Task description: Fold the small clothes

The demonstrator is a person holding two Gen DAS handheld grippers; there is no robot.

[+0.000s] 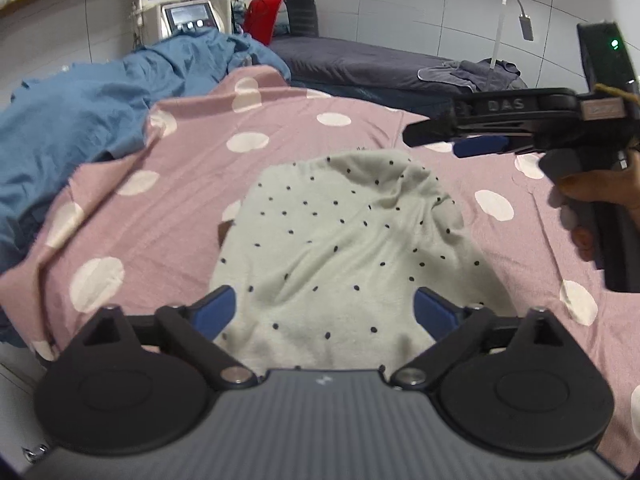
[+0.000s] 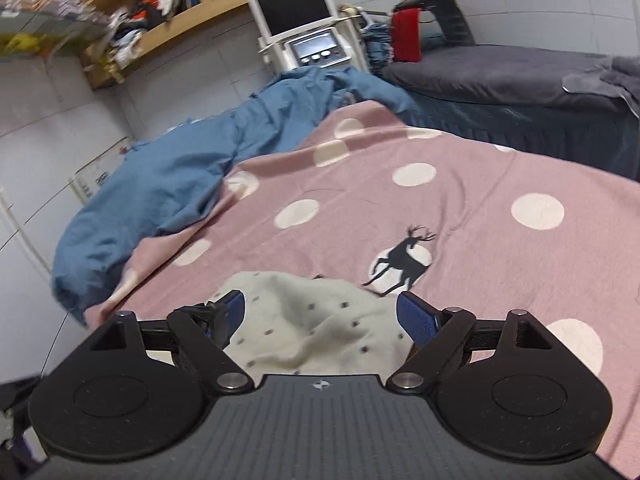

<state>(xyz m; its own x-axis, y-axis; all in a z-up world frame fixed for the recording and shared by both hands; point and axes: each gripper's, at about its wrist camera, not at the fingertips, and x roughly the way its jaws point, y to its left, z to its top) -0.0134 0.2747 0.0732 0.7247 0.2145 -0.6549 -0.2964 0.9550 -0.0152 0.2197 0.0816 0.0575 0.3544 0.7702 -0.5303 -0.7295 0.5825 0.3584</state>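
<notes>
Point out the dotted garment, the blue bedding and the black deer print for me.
dotted garment [image 1: 336,248], left wrist view, middle of the cloth.
blue bedding [image 2: 176,184], right wrist view, middle of the crumpled heap.
black deer print [image 2: 406,262], right wrist view, the deer's body.

My left gripper [image 1: 325,312] and right gripper [image 2: 320,316]: black linkage arms, silver pivot screws, blue finger pads [image 1: 214,312], ribbed grey housing; "DAS" embossed on right.

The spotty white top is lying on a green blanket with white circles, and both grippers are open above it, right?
Not quite. The blanket is pink, not green, as the right wrist view shows. The rest holds: the spotty white top lies on it, and the left gripper and right gripper are both open above it.
</notes>
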